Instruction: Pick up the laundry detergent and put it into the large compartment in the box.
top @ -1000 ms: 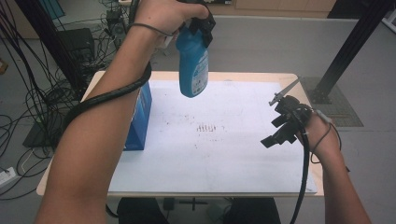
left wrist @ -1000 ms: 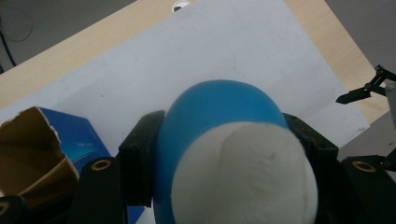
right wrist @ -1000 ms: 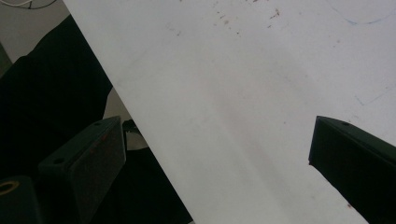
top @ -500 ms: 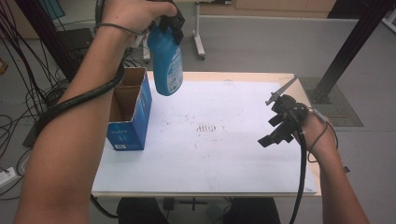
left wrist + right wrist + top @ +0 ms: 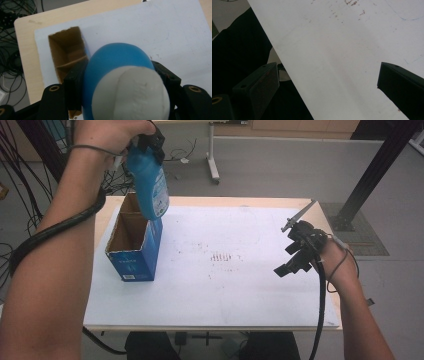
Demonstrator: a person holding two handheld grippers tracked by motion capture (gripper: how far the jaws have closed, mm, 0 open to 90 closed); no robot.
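1. The open cardboard box [image 5: 131,249] stands at about nine o'clock on the white sheet [image 5: 220,285] covering the table [image 5: 210,201]. It has two compartments split by a cardboard divider; the left gripper view shows both of them empty and narrow.
2. The blue bottle [image 5: 148,180] hangs upright in the air at about eleven o'clock, its base over the box's far compartment and not yet inside.
3. The left gripper [image 5: 150,142] is clenched on the bottle near its grey cap [image 5: 130,96], one jaw pressed against each side of the neck.
4. Risk, as I judge it: the bottle looks nearly as wide as the compartment, so a descent slightly off centre could catch the base on the rim or divider and tip or push the light box.
5. Risk: a high grip on a smooth round body could let the bottle swing or slip.
6. The right gripper [image 5: 295,257] hovers at about three o'clock above the sheet, jaws spread wide, holding and touching nothing
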